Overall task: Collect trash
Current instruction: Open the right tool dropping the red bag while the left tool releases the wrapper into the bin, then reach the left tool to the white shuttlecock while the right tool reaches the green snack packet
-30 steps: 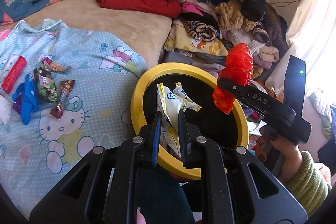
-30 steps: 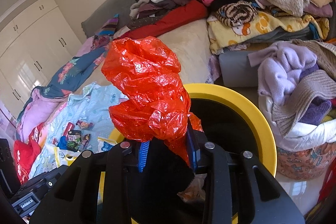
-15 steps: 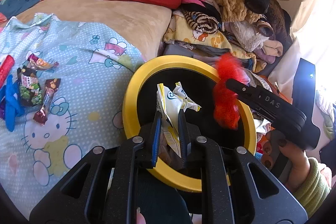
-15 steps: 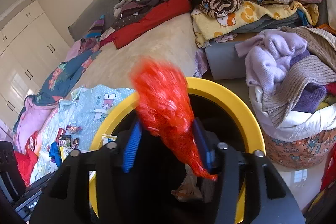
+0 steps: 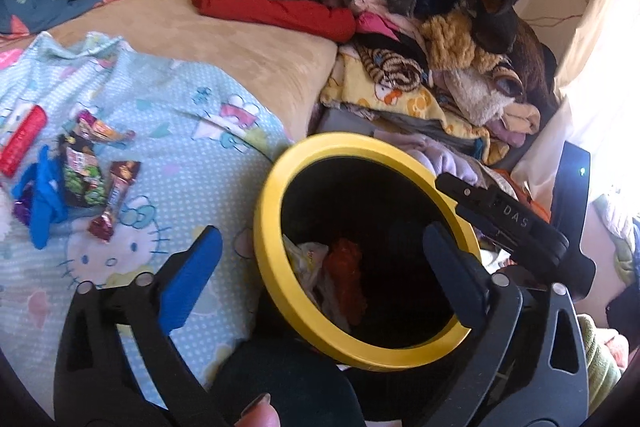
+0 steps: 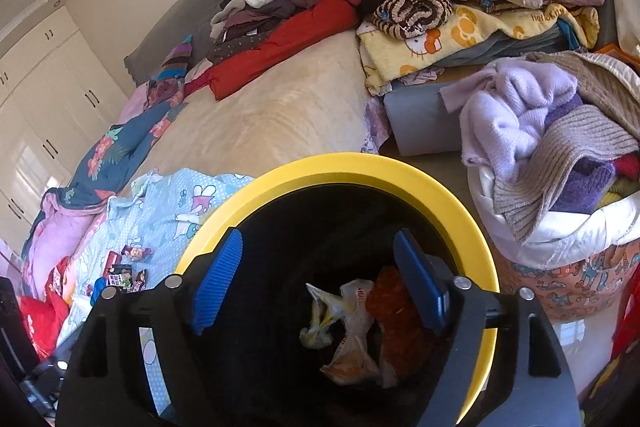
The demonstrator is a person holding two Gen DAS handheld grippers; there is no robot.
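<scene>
Left gripper (image 5: 320, 259), left wrist view: jaws opening wide, nothing between the pads. Held over the yellow-rimmed bin (image 5: 272, 211) so that released trash falls inside — white wrapper (image 5: 308, 263) and red plastic bag (image 5: 346, 267) lying at the bottom, side by side. Bin set just beside the bed edge (short carry from the litter). More trash on the Hello Kitty sheet (image 5: 180, 163): candy wrappers (image 5: 86, 171), red packet (image 5: 22, 141), blue glove (image 5: 42, 195), all well apart from the bin. Right gripper's body at the bin's far rim.

Right gripper (image 6: 320, 287), right wrist view: jaws opening, empty, aimed down into the bin (image 6: 400, 175) — red bag (image 6: 394, 301) touching the crumpled wrapper (image 6: 344, 311) below. Laundry basket (image 6: 560, 259) beside the bin, not involved.
</scene>
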